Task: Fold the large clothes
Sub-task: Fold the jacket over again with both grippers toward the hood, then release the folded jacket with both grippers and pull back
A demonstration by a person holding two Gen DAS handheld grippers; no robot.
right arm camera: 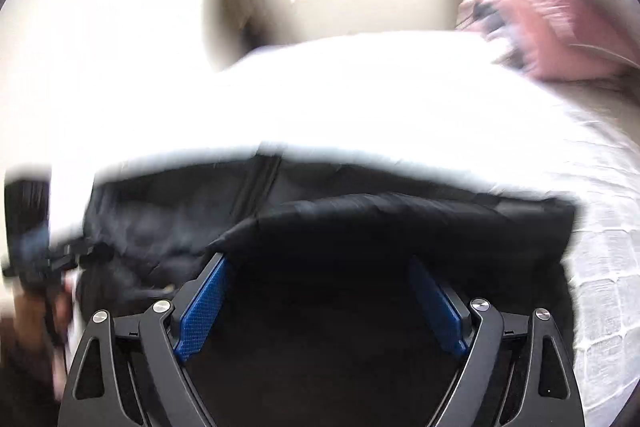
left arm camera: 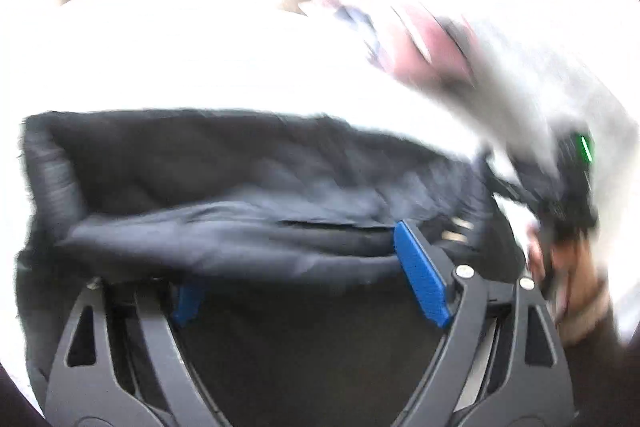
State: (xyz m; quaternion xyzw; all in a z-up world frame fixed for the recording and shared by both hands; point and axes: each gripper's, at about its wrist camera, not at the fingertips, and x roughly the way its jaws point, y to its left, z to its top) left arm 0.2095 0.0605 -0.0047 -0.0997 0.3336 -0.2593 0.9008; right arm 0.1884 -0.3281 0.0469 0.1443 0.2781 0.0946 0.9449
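Both left gripper (left arm camera: pixel 308 267) and right gripper (right arm camera: pixel 322 301) gape wide with the dark padded jacket (left arm camera: pixel 240 187) bunched between, unpinched, lower-centre on the white bed (right arm camera: pixel 400 115); the slippery fold could spring open.

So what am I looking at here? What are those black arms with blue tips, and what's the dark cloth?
No robot: a person holds a two-finger gripper in each hand, each with a camera looking along its fingers. One picture is from the left gripper, the other from the right gripper. Both stand wide open, their blue pads at the edge of a dark padded garment spread on a white bedcover. A pink patterned cushion lies beyond. The blur hides whether anything is gripped.
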